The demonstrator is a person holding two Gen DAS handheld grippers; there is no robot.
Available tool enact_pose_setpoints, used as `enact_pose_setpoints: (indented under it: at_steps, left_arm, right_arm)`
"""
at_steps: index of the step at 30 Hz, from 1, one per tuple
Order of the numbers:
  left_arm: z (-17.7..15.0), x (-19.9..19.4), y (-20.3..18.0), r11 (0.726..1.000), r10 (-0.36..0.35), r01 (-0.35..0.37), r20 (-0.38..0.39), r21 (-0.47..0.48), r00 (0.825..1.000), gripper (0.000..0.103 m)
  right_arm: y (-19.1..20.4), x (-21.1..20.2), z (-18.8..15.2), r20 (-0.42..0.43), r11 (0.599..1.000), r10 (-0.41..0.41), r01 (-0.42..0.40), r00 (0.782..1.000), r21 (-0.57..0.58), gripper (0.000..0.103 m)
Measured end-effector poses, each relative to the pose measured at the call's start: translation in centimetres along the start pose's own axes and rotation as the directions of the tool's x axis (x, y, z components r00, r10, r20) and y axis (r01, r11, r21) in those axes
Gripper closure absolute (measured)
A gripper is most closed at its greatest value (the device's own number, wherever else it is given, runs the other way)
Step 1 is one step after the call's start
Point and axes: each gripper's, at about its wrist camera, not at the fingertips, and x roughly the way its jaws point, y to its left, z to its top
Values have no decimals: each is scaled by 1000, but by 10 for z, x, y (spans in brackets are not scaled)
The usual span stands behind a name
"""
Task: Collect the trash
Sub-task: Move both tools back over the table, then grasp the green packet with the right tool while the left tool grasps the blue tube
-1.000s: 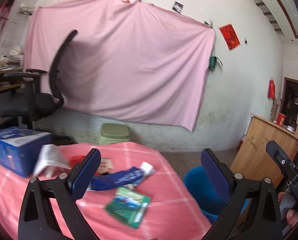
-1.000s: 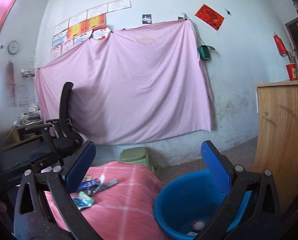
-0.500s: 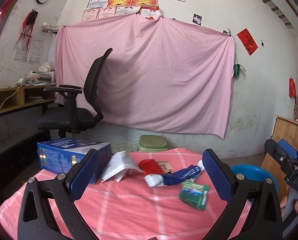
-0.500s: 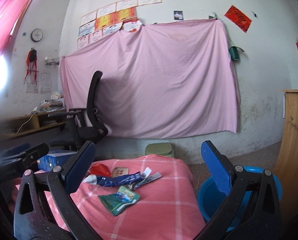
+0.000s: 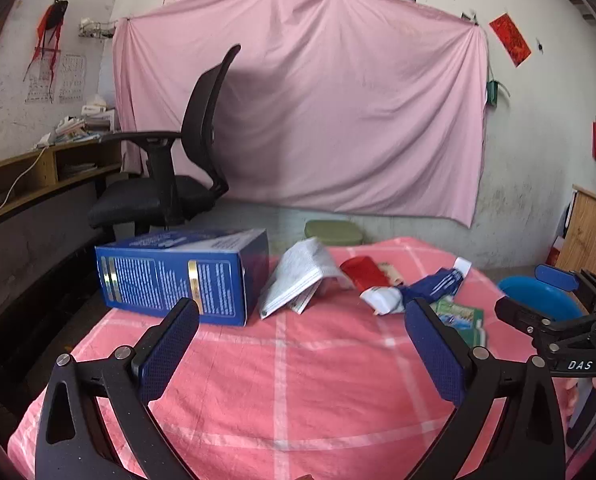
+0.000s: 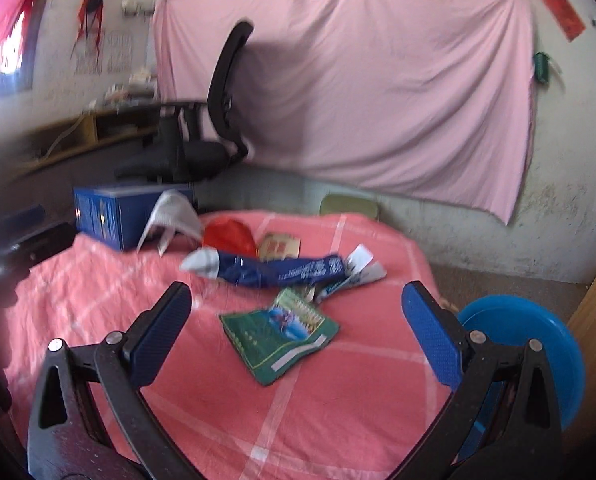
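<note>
Trash lies on a table with a pink checked cloth (image 5: 282,384): a blue box (image 5: 178,274), a folded white paper (image 5: 301,276), a red wrapper (image 5: 363,271), a blue and white tube (image 5: 417,290) and a green packet (image 5: 463,318). My left gripper (image 5: 298,356) is open and empty above the near table. My right gripper (image 6: 298,332) is open and empty, just short of the green packet (image 6: 282,332); the blue tube (image 6: 274,270) lies beyond. The right gripper also shows at the right edge of the left wrist view (image 5: 553,312).
A blue bucket (image 6: 537,344) stands on the floor right of the table, also in the left wrist view (image 5: 541,300). A black office chair (image 5: 170,184) and a green stool (image 5: 333,232) stand behind the table. A wooden cabinet (image 5: 589,232) is at the right.
Both grippers swung left and tilted down toward the table, so the trash now sits closer and more central. The right view turned away from the bucket. Both jaws stayed open.
</note>
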Motion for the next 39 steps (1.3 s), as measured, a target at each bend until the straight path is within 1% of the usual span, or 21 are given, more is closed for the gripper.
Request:
enact_pose_setpoints:
  at_steps: [4, 5, 8, 10, 14, 18, 19, 20, 23, 25, 29, 34, 35, 37, 38, 39]
  left_arm:
    - [-6, 23, 11, 1000, 8, -10, -91, -18, 996, 2]
    - [-8, 30, 14, 999, -1, -3, -121, -32, 993, 2]
    - [-9, 46, 18, 998, -16, 5, -191, -58, 982, 3]
    - [-9, 55, 17, 998, -30, 15, -223, -66, 974, 3]
    - [-9, 72, 10, 996, -74, 57, -274, -69, 959, 4]
    - [-7, 81, -2, 991, -130, 117, -291, -64, 948, 10]
    - [-5, 82, -5, 990, -140, 127, -290, -62, 947, 11]
    - [-4, 84, -9, 988, -154, 143, -289, -59, 945, 11]
    - [0, 90, -18, 983, -185, 177, -288, -54, 939, 15]
    - [3, 95, -22, 977, -212, 202, -292, -63, 933, 23]
    - [10, 107, -29, 966, -258, 234, -296, -112, 920, 32]
    - [15, 120, -35, 957, -276, 228, -312, -182, 909, 51]
    - [15, 124, -35, 954, -280, 222, -322, -203, 904, 53]
    - [15, 129, -34, 943, -297, 221, -335, -247, 894, 63]
    - [14, 132, -34, 936, -309, 221, -341, -272, 888, 66]
    - [14, 135, -34, 932, -314, 218, -347, -288, 884, 72]
  right_arm:
    - [2, 31, -3, -141, 1000, 14, -18, 990, -23, 0]
    - [3, 40, -5, -180, 999, 15, -21, 984, -27, 0]
    - [5, 58, -8, -259, 999, 8, -19, 966, -43, 0]
    - [6, 68, -10, -307, 999, -8, -8, 952, -51, 0]
    - [-1, 80, -11, -352, 999, -7, -4, 936, -32, 0]
    - [-13, 85, -10, -370, 999, 45, -38, 928, 28, 0]
    - [-15, 86, -10, -374, 998, 58, -45, 926, 44, 1]
    - [-19, 85, -10, -374, 997, 65, -46, 925, 58, 5]
    - [-24, 82, -10, -369, 997, 73, -55, 926, 61, 10]
    - [-27, 78, -11, -366, 997, 72, -55, 928, 58, 12]
    - [-37, 67, -13, -344, 996, 61, -36, 937, 81, 16]
    - [-46, 60, -13, -320, 994, 61, -28, 945, 105, 23]
    - [-46, 60, -13, -317, 994, 62, -30, 946, 104, 24]
    - [-43, 59, -13, -313, 995, 63, -34, 948, 97, 24]
    - [-43, 59, -13, -312, 995, 67, -39, 948, 96, 24]
    - [-43, 59, -14, -311, 994, 70, -42, 948, 96, 24]
